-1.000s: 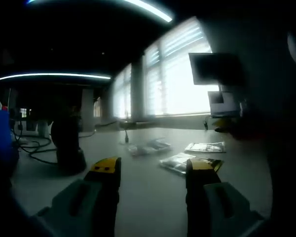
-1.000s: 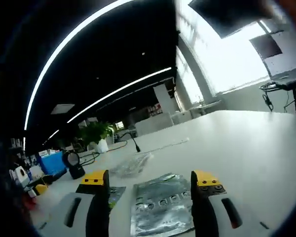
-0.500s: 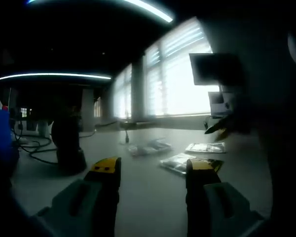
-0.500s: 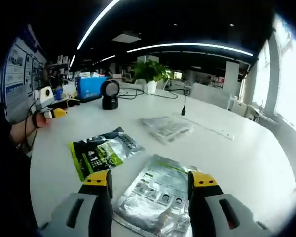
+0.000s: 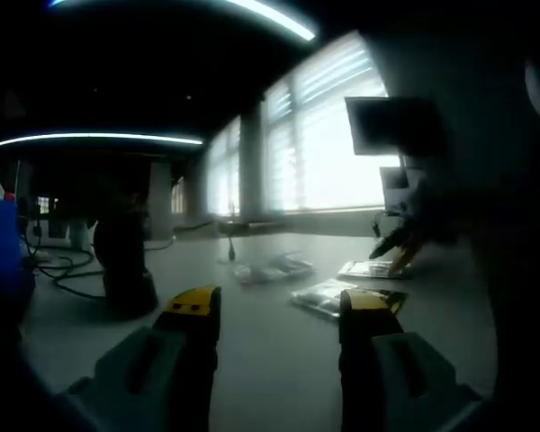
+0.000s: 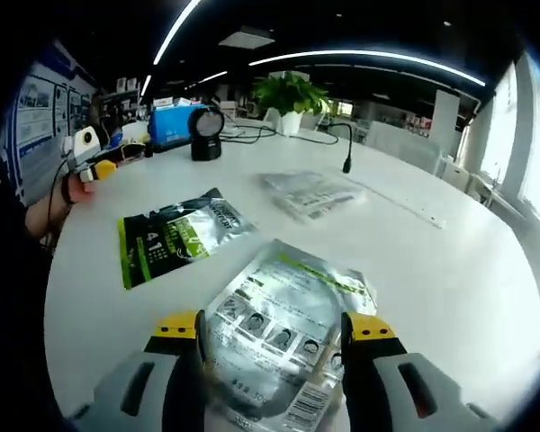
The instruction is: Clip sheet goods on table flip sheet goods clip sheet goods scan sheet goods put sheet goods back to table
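Note:
Several sheet packets lie flat on the white table (image 6: pixel 450 270). A silver packet (image 6: pixel 283 315) printed with small pictures lies between and beneath the spread jaws of my right gripper (image 6: pixel 274 328), which is open and low over it. A green packet (image 6: pixel 175 238) lies to its left, and a clear packet (image 6: pixel 310 191) farther back. My left gripper (image 5: pixel 279 306) is open and holds nothing, low over bare table. From there I see the packets ahead: the clear packet (image 5: pixel 274 267), a nearer packet (image 5: pixel 328 295), and the far packet (image 5: pixel 373 268) with the right gripper (image 5: pixel 393 249) just above it.
A black scanner (image 6: pixel 205 133) stands at the back left beside a blue box (image 6: pixel 166 126); the scanner (image 5: pixel 121 265) is also close on the left. A plant (image 6: pixel 288 94) and a gooseneck microphone (image 6: pixel 346 148) stand at the far edge. A person's hand (image 6: pixel 72 189) rests at the left.
My right gripper has tipped down and closed in on the silver packet, which now reaches between its jaws. The left gripper has stayed put.

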